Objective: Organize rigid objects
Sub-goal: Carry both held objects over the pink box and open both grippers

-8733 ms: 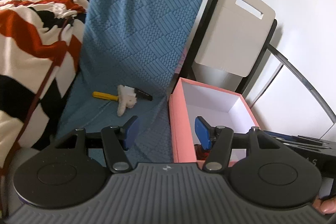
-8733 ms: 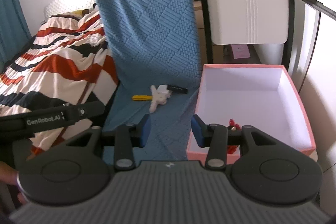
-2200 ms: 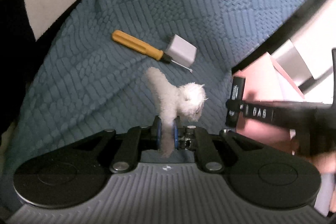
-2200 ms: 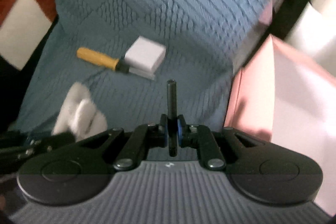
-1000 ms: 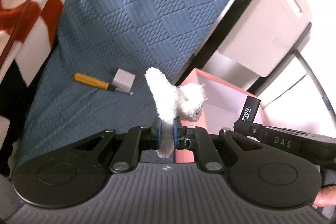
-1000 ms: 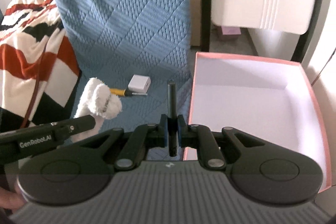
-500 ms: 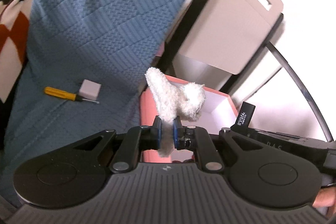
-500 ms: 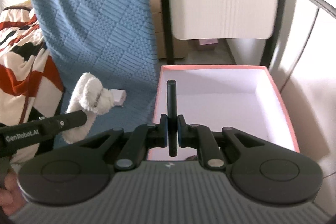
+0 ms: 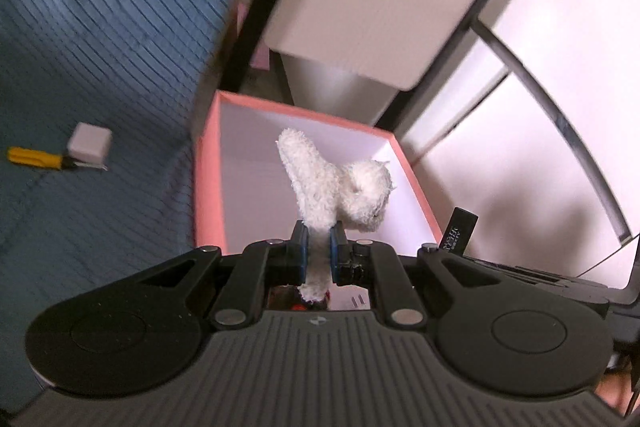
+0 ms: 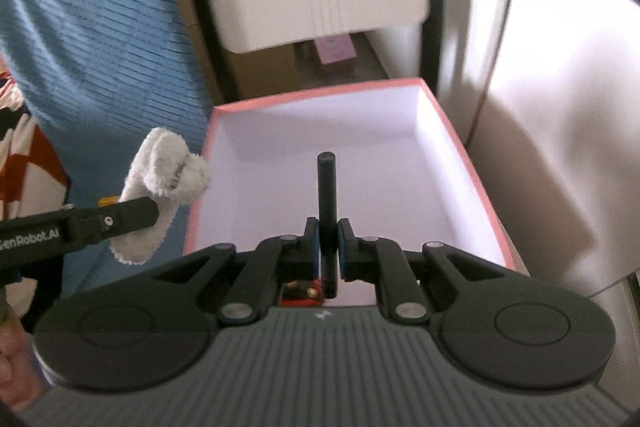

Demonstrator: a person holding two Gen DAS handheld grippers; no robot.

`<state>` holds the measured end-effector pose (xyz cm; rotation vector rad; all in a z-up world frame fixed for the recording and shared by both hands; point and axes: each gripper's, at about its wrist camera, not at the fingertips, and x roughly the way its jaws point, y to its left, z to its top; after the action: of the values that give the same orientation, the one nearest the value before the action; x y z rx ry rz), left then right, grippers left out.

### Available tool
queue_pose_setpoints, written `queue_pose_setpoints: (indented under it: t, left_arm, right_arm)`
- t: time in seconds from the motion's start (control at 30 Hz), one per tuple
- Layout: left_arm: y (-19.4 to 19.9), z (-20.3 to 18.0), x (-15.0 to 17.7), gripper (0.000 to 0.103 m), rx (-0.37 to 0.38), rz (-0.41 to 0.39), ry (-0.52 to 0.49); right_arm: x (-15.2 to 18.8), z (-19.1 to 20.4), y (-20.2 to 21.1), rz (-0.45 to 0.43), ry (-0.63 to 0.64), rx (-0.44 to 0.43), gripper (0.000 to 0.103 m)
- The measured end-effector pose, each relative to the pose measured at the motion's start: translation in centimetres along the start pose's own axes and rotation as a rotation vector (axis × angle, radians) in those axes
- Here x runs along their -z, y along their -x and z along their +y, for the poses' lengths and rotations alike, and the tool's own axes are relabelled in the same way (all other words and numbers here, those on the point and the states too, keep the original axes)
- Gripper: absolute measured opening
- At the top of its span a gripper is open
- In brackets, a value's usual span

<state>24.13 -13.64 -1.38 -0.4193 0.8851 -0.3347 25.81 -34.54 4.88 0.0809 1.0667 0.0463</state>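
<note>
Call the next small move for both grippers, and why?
Probably lower both a little into the pink box, then open. The left gripper is shut on the white plush toy, the right gripper on the black stick, and both seem to hang over the box's mostly bare floor.

- the red thing (image 10: 300,293) in the box (image 10: 486,203) lies mostly behind the right gripper (image 10: 329,243); what it is cannot be told.
- the toy's (image 9: 332,187) lower end is hidden behind the left gripper (image 9: 319,253).
- print on the black stick (image 9: 458,231), right of the left gripper, is too small to read.
- the blanket (image 9: 100,27), left of both grippers, is smeared by blur and cut by the edge.
- a hand (image 10: 12,359) at lower left is cut by the edge.
</note>
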Motion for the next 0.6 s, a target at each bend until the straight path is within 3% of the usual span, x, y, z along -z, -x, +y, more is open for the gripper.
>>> queue_pose_setpoints:
  t: [0.23,0.6]
  left_arm:
    - [-5.0,-2.2,1.3,0.013,-0.003,0.094,-0.046]
    - [-9.5,-1.8,3.7,0.014,-0.042,0.224,-0.027]
  right_arm:
    - [1.7,-3.4,-2.7,0.06,-0.056,0.01,0.013]
    - [4.6,-6.0,-7.0,0.177,-0.067,0.016,0.013]
